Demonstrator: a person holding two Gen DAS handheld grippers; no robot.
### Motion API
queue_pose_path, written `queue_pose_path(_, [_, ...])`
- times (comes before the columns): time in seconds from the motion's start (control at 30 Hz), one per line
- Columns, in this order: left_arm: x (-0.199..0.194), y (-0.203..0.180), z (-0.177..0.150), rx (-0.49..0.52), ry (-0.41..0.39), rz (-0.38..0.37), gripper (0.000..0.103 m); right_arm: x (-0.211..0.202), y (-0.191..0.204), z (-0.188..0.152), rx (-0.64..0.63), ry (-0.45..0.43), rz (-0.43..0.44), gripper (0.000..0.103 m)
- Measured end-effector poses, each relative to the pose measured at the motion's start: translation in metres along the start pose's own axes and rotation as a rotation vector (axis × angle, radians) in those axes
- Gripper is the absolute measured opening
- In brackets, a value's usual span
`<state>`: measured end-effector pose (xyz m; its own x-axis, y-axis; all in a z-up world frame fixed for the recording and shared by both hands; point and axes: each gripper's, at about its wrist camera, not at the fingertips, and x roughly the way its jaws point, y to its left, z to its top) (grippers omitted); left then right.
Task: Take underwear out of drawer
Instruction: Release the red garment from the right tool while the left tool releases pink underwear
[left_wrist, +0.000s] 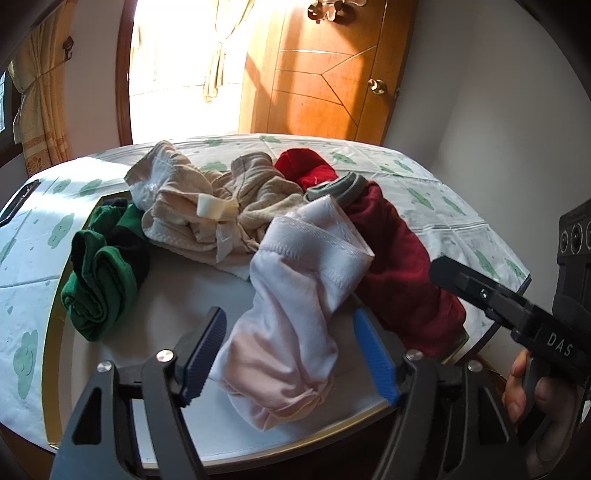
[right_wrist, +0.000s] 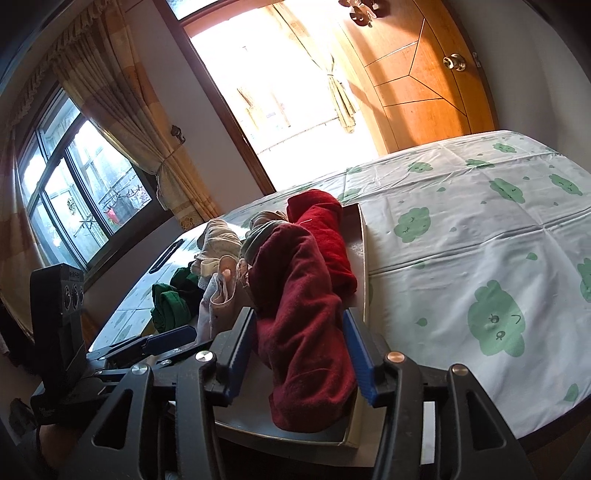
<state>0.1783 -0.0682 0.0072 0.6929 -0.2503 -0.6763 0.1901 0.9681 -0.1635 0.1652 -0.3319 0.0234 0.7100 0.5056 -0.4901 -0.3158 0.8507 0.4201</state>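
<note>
The bare grey floor of the drawer (left_wrist: 207, 295) lies open at lower left of the left wrist view, between the green bundle (left_wrist: 99, 280) and the pale pink roll (left_wrist: 291, 317). Further up, the beige heap (left_wrist: 207, 214) and red rolls (left_wrist: 399, 266) crowd it from edge to edge — no gap shows there. In the right wrist view, the clouded cloth (right_wrist: 480, 236) at right is clear — only the drawer's raised rim (right_wrist: 364, 258) stands between.

pale pink underwear (left_wrist: 291, 295), maroon underwear (right_wrist: 303, 314), green-cloud white tablecloth (right_wrist: 480, 240)
</note>
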Motion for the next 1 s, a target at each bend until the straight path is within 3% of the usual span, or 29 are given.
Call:
queue_pose_path(0.07, [-0.006, -0.002, -0.002, 0.007, -0.016, 0.000, 0.078, -0.006, 0.002, -0.002, -0.006, -0.015, -0.004, 0.053])
queue_pose_path(0.17, [-0.013, -0.003, -0.005, 0.008, -0.026, -0.007, 0.080, -0.015, 0.005, -0.005, -0.016, -0.036, -0.008, 0.065])
queue_pose_path(0.23, [-0.019, -0.004, -0.007, 0.014, -0.037, -0.005, 0.081, -0.020, 0.008, -0.007, -0.028, -0.044, -0.010, 0.065])
queue_pose_path(0.37, [-0.029, -0.004, -0.012, 0.011, -0.063, -0.002, 0.097, -0.030, 0.012, -0.015, -0.034, -0.043, 0.009, 0.065])
queue_pose_path(0.6, [-0.050, -0.005, -0.024, 0.024, -0.097, -0.016, 0.097, -0.051, 0.022, -0.038, -0.035, -0.052, 0.044, 0.066])
queue_pose_path(0.8, [-0.073, -0.003, -0.040, 0.025, -0.136, -0.029, 0.098, -0.066, 0.041, -0.063, -0.108, -0.054, 0.038, 0.067])
queue_pose_path(0.9, [-0.086, -0.001, -0.049, 0.039, -0.159, -0.018, 0.099, -0.068, 0.049, -0.076, -0.142, -0.037, 0.040, 0.074])
queue_pose_path(1.0, [-0.097, 0.002, -0.059, 0.054, -0.178, 0.000, 0.100, -0.070, 0.057, -0.088, -0.184, -0.028, 0.033, 0.074])
